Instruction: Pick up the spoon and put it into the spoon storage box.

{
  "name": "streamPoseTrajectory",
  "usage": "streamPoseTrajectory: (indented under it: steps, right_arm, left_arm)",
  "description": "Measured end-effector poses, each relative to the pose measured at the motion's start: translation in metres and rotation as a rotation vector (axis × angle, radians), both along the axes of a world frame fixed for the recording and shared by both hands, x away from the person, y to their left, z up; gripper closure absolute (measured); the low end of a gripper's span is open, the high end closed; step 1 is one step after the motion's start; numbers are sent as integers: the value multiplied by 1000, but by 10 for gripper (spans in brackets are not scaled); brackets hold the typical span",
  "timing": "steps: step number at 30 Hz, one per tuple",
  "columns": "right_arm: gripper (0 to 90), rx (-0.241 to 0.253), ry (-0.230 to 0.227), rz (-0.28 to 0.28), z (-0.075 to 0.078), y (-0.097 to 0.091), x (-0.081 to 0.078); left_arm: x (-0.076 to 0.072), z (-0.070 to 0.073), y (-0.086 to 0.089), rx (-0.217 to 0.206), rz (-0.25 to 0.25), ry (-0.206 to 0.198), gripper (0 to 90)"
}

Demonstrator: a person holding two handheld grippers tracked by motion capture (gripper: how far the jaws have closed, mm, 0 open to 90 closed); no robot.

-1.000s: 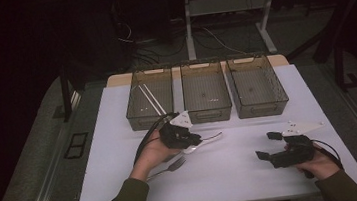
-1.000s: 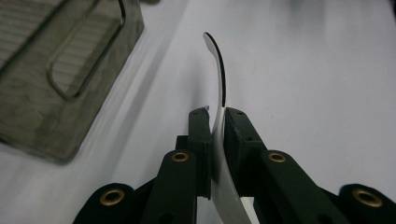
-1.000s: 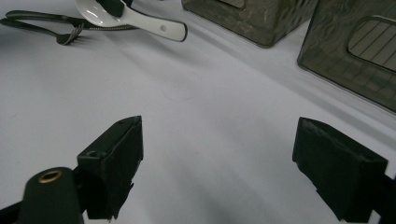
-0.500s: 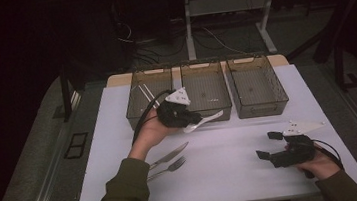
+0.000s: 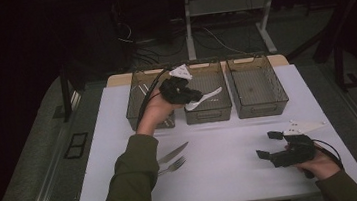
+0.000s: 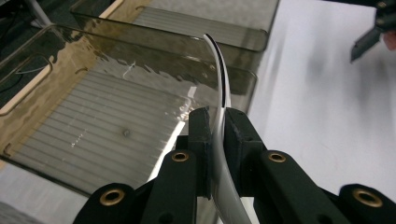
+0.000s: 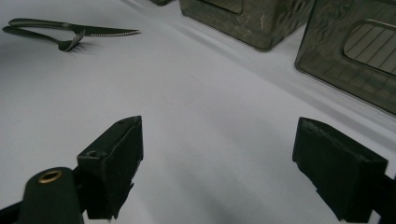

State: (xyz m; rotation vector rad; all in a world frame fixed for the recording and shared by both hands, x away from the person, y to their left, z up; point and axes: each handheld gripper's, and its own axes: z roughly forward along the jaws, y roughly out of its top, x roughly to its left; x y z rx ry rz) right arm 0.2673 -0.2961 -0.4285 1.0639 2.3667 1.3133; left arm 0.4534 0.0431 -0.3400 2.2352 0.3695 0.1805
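The white plastic utensil is clamped by its handle in the left hand-held gripper and is suspended over the middle bin. In the left gripper view the curved white strip runs up between the two closed jaws, with the ribbed bin floor directly beyond it. Which kind of utensil it is cannot be determined from these views.

Change over the last second: the left hand-held gripper has travelled from the near part of the tabletop, beside the metal cutlery, forward and up to the row of bins, carrying the utensil with it. Judged from this, a sorting placement is in progress and the release into a bin is the likely next step, with the middle bin the probable target.

A metal knife and metal fork lie just beside each other on the tabletop, near the left sleeve. They remain unsorted.

The left bin and right bin flank the middle one, with narrow gaps between their walls. The utensil hangs above rim height, so a straight descent appears unobstructed.

The right hand-held gripper rests at the near right of the tabletop with jaws spread wide and nothing between them, well apart from the bins. Open tabletop lies between it and the cutlery.
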Motion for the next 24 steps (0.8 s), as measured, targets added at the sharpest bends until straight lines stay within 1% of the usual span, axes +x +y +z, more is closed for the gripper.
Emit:
streamPoseTrajectory:
  steps: [3,5,6,7,9,10,11,12,14,15,16,17,18,19,20,21,22,24]
  right_arm:
    - [161,2,1,0,0,-1,0]
    - [161,9,5,-3,0,-1,0]
    - [161,9,2,-3,1,-1,0]
    - [161,8,1,-4,1,-1,0]
    - [161,7,1,-3,1,-1,0]
    - [161,8,0,-3,1,-1,0]
    - [161,8,1,-3,1,-1,-1]
    - [161,8,1,-3,1,-1,-1]
    - [161,9,1,-5,1,-2,-1]
    - [161,10,1,-6,1,-2,-1]
    - [162,10,1,-6,1,-2,-1]
    - [161,10,2,-5,1,-2,-1]
    - [161,10,1,-6,1,-2,-1]
    - [161,9,2,-6,1,-2,-1]
    - [161,9,2,-6,1,-2,-1]
    - [161,8,2,-5,1,-1,-1]
    - [161,7,2,-5,1,-1,-1]
    - [161,7,2,-5,1,-1,-1]
  left_arm:
    - [7,-5,-6,12,20,1,805]
    - [12,-10,-9,13,29,7,805]
    - [15,-12,-10,20,30,-1,805]
    - [16,-15,-12,18,49,14,805]
    - [19,-20,-14,23,60,22,804]
    - [20,-21,-14,34,60,18,804]
    - [22,-23,-15,35,62,16,804]
    - [22,-25,-15,32,72,29,803]
    - [23,-26,-16,39,79,22,798]
    - [23,-27,-16,32,77,25,790]
    - [23,-27,-16,20,86,32,776]
    - [22,-27,-16,15,87,27,768]
    - [23,-26,-15,21,77,25,768]
    - [22,-26,-16,11,84,23,768]
    - [22,-25,-16,12,85,16,768]
    - [22,-24,-16,6,83,18,766]
    - [22,-23,-14,12,77,11,761]
    - [21,-23,-14,-13,98,27,735]
